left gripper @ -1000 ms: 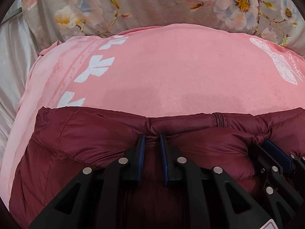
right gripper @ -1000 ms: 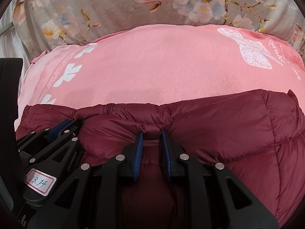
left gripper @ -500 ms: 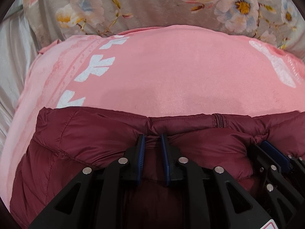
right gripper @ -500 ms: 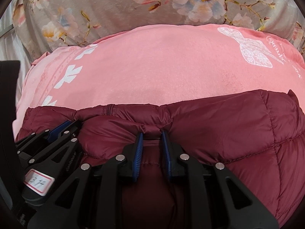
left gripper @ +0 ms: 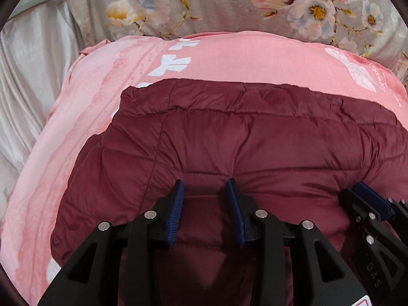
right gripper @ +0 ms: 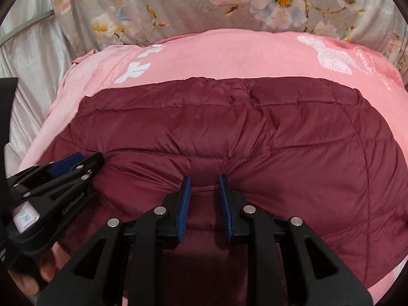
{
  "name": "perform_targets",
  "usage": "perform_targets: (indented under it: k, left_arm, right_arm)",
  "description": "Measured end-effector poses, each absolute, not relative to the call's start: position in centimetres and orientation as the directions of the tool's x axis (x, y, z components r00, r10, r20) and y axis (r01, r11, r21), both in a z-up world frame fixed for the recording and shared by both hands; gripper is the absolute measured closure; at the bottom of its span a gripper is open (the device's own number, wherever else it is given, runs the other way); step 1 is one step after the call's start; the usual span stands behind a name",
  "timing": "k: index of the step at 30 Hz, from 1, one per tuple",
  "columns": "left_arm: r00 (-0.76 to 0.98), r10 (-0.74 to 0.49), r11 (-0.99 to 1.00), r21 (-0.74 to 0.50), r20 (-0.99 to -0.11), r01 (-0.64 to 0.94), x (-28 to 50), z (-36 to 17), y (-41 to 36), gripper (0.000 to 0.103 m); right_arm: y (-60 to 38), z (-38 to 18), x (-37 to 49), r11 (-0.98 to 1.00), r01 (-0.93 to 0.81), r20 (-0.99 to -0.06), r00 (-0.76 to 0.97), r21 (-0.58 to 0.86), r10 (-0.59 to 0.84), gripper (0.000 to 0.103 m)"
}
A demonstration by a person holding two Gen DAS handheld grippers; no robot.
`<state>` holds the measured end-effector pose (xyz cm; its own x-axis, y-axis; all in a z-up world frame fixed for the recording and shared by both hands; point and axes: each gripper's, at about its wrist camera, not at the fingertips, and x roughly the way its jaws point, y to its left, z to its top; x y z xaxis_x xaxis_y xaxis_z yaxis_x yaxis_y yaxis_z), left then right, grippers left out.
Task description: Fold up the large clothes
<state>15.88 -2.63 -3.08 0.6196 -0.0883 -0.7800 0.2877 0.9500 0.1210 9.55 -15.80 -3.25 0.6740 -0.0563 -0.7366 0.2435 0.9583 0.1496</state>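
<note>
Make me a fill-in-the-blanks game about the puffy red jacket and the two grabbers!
1. The puffy jacket is dark ____.
2. It lies on a ____ blanket.
3. The cloth behind the blanket is printed with ____.
4. The left gripper and right gripper each have ____ pads.

Missing words: red; pink; flowers; blue

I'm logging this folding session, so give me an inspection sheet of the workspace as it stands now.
Surface: pink blanket with white prints, spread flat.
Job's things: maroon puffer jacket lying on the blanket, quilted side up.
Clutter: nothing seen.
Grippers: left tongs and right tongs both open, fabric bunched between the fingers, not pinched.
Cables: nothing seen.
Surroundings: floral bedding behind; pale satin fabric at left.
</note>
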Motion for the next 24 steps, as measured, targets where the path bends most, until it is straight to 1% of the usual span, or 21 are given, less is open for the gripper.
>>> perform_targets:
  k: [2, 5, 6, 10, 11, 12, 13, 17, 18, 22, 24]
  left_arm:
    - [0.619, -0.092, 0.954, 0.110, -0.780, 0.280, 15.1, -2.9, -2.2, 0.067]
    - [0.602, -0.121, 0.960, 0.062, -0.790, 0.273, 13.8, -2.5, -0.7, 0.064]
    - [0.597, -0.127, 0.962, 0.048, -0.792, 0.270, 13.5, -2.3, -0.2, 0.062]
    - [0.586, -0.154, 0.973, -0.018, -0.795, 0.231, 11.8, -1.0, 3.3, 0.059]
    - [0.581, -0.167, 0.976, -0.051, -0.796, 0.210, 11.4, -0.6, 4.7, 0.056]
    - [0.576, -0.165, 0.981, -0.074, -0.801, 0.178, 11.3, -0.3, 6.1, 0.046]
    - [0.575, -0.158, 0.985, -0.089, -0.803, 0.147, 11.1, -0.1, 7.0, 0.043]
    - [0.561, -0.137, 0.985, -0.172, -0.817, -0.010, 11.3, 0.2, 12.8, 0.041]
    - [0.550, -0.148, 0.980, -0.198, -0.822, -0.032, 11.6, -0.1, 13.7, 0.041]
    - [0.484, -0.258, 0.935, -0.343, -0.836, -0.093, 13.0, -2.1, 16.2, 0.041]
    - [0.471, -0.294, 0.916, -0.386, -0.832, -0.111, 13.6, -2.7, 16.3, 0.041]
  right_arm:
    - [-15.7, -3.0, 9.1, 0.952, 0.256, -0.740, 0.670, 0.167, -0.050, 0.081]
    - [-15.2, -2.4, 7.6, 0.944, 0.261, -0.737, 0.675, 0.202, -0.029, 0.081]
    - [-14.9, -2.2, 7.1, 0.944, 0.259, -0.734, 0.679, 0.204, -0.028, 0.081]
    - [-12.9, -1.6, 5.1, 0.956, 0.216, -0.726, 0.688, 0.197, -0.006, 0.081]
    - [-12.2, -1.6, 4.8, 0.962, 0.203, -0.728, 0.685, 0.184, -0.006, 0.081]
    - [-11.7, -1.6, 4.6, 0.966, 0.197, -0.731, 0.683, 0.168, -0.012, 0.081]
    - [-11.2, -1.7, 4.5, 0.969, 0.192, -0.732, 0.681, 0.153, -0.019, 0.080]
    - [-10.1, -2.5, 4.3, 0.976, 0.189, -0.737, 0.675, 0.112, -0.046, 0.080]
    - [-10.1, -2.6, 4.3, 0.975, 0.190, -0.737, 0.674, 0.113, -0.046, 0.080]
    - [-10.2, -2.9, 4.4, 0.975, 0.191, -0.739, 0.672, 0.118, -0.043, 0.080]
    - [-10.2, -3.0, 4.4, 0.975, 0.192, -0.741, 0.670, 0.116, -0.043, 0.080]
